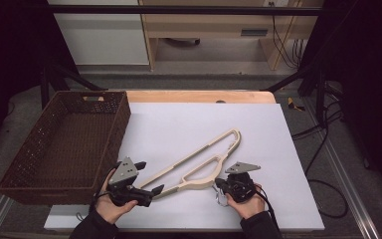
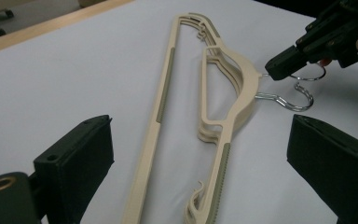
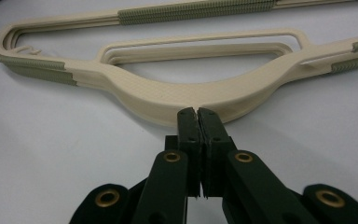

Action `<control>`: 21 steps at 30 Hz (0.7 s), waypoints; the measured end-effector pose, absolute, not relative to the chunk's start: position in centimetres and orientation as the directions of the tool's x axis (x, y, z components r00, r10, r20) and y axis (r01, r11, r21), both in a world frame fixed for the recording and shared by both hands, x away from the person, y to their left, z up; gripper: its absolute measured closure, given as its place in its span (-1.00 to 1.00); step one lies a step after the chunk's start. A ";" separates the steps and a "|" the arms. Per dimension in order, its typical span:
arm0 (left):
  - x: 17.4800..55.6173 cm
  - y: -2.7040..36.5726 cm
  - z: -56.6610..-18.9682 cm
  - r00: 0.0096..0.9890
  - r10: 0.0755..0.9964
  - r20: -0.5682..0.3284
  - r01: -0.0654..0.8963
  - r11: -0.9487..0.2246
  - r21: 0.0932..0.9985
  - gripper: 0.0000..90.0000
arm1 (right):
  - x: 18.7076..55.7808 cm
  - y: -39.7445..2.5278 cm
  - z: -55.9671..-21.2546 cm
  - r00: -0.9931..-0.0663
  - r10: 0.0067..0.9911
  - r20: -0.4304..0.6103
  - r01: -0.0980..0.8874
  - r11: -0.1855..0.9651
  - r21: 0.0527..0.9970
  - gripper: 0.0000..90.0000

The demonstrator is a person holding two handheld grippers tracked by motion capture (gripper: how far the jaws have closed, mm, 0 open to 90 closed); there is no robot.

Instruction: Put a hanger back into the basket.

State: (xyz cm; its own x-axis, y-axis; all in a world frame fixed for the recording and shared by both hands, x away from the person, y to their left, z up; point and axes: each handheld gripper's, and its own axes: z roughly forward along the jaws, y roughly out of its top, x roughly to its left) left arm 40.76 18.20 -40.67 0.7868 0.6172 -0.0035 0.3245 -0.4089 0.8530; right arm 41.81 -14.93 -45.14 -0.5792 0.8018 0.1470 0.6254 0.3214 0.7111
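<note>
Cream hangers (image 1: 199,162), stacked flush on one another, lie flat on the white sheet (image 1: 179,124) that covers the counter, in its near half and a little right of the middle. Their long bar runs diagonally from near the front edge up toward the far right, and the curved shoulder sits on the near side of that bar. The metal hooks (image 2: 289,91) stick out from the shoulder toward the front right corner.

The right tongs (image 3: 198,114) are clenched, their tips pressed together right at the outer edge of the shoulder where the hooks come out; whether they pinch a hook wire cannot be told. The left tongs (image 1: 149,177) are released, jaws wide apart, low over the sheet at the near end of the hangers, with the long bar and the notched end lying between the jaws and touching neither.

A brown woven basket (image 1: 40,149) stands along the left edge of the counter, its right wall just beside the left tongs. The far half of the sheet and its right side are bare, so open room lies beyond and to the right of the hangers.
</note>
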 end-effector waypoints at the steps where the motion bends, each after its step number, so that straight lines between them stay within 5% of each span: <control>1: 40.9 17.9 -40.8 0.789 0.614 0.000 0.326 -0.420 0.847 -0.83 | 41.9 -15.0 -45.2 -0.590 0.796 0.132 0.613 0.335 0.716 0.98; 21: 43.5 10.5 -43.5 0.858 0.513 0.040 0.304 -0.568 0.765 -0.64 | 42.1 -14.8 -44.5 -0.576 0.806 0.136 0.629 0.330 0.704 0.98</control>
